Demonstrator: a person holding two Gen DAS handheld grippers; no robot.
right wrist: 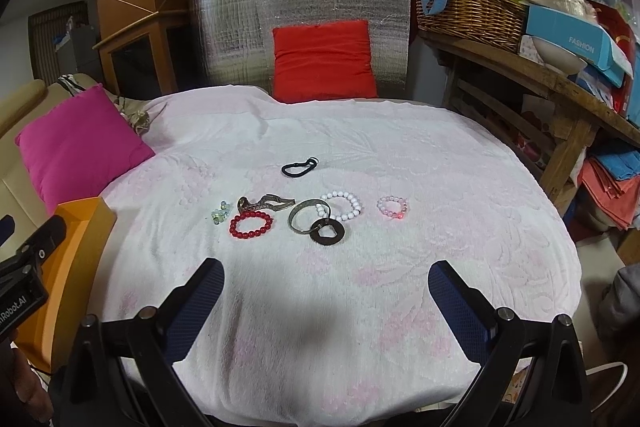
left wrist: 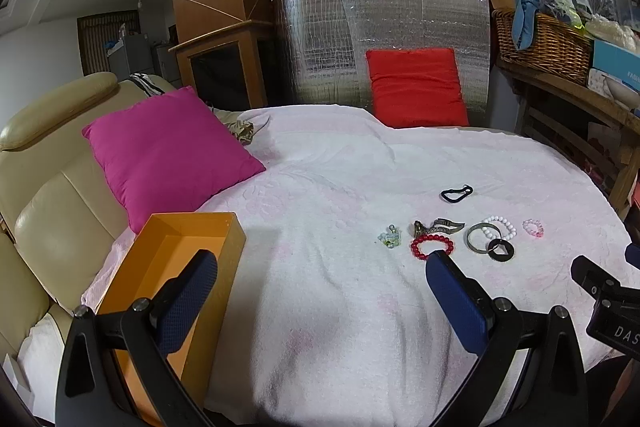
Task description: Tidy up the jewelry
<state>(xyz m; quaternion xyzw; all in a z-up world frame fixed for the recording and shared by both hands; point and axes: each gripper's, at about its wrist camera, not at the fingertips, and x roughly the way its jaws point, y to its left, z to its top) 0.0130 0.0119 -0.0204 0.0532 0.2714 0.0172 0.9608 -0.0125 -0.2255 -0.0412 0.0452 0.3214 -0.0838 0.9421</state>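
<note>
White towelling (right wrist: 400, 155) covers the table, with jewelry clustered mid-cloth: a red bead bracelet (right wrist: 251, 224), metal bangle (right wrist: 304, 217) and others. An orange box (left wrist: 176, 259), seemingly empty, sits left. Both grippers, left (left wrist: 320, 291) and right (right wrist: 326, 291), hover spread wide, empty. Best lift the uncrowded red bracelet first.

Dim indoor light, soft shadows, sharp focus, heavy fisheye vignetting at corners

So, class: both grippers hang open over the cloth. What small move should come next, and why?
Probably lower the right gripper onto the red bracelet. The jewelry lies loose on the cloth, the orange box looks empty, and both grippers hold nothing.
</note>
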